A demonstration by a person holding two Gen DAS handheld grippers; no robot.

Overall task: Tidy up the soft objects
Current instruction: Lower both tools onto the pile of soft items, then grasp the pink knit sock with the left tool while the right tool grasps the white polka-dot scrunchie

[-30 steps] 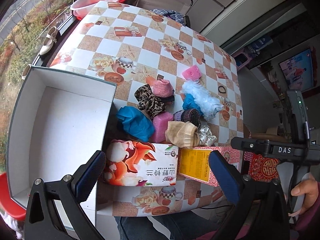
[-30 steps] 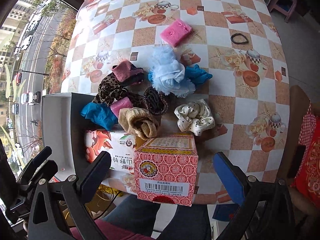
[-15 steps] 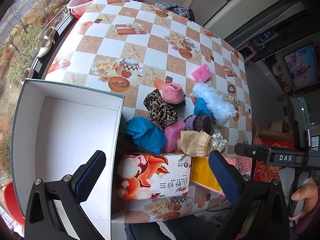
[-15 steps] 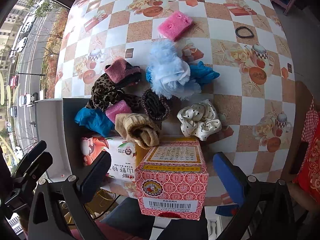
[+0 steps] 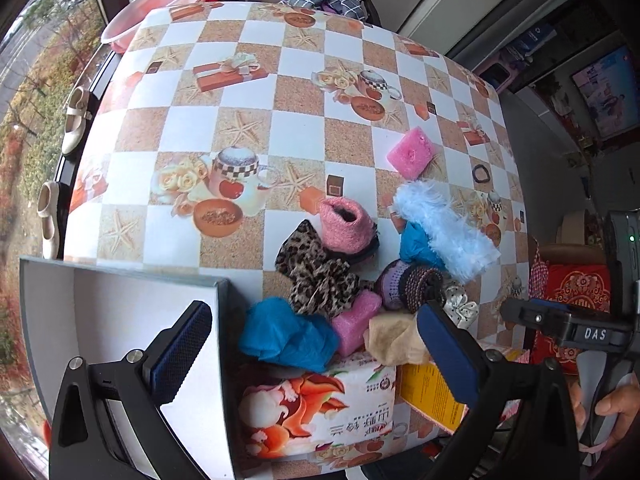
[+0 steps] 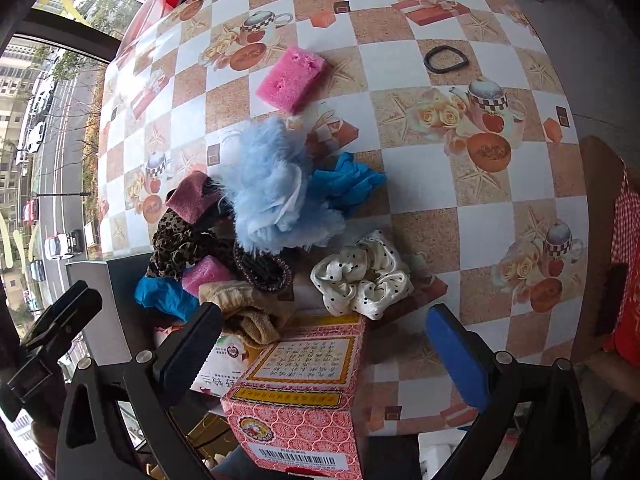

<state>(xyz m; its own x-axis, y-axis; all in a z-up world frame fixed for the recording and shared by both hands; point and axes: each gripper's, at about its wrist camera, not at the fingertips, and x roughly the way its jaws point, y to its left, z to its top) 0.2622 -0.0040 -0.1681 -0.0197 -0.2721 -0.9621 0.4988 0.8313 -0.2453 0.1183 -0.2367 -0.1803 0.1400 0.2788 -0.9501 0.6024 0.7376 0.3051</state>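
A heap of soft things lies on the checkered table (image 5: 248, 92): a blue cloth (image 5: 286, 334), a leopard scrunchie (image 5: 316, 276), a pink knitted piece (image 5: 346, 226), a fluffy light-blue piece (image 5: 444, 230), a tan sock (image 5: 394, 338) and a white dotted scrunchie (image 6: 362, 278). A pink sponge (image 5: 412, 152) lies apart, farther back. My left gripper (image 5: 312, 344) is open and empty, just above the blue cloth and a small pink sponge (image 5: 356, 320). My right gripper (image 6: 324, 340) is open and empty, above the red box (image 6: 308, 392).
An open white box (image 5: 120, 320) stands at the left, next to the heap. A flowered tissue pack (image 5: 320, 404) and the red box sit at the table's near edge. A black hair ring (image 6: 446, 60) lies far right. A pink basin (image 5: 156, 4) is beyond the far edge.
Both grippers have moved forward and down toward the heap. The left one now hangs over the blue cloth. Both stay open.
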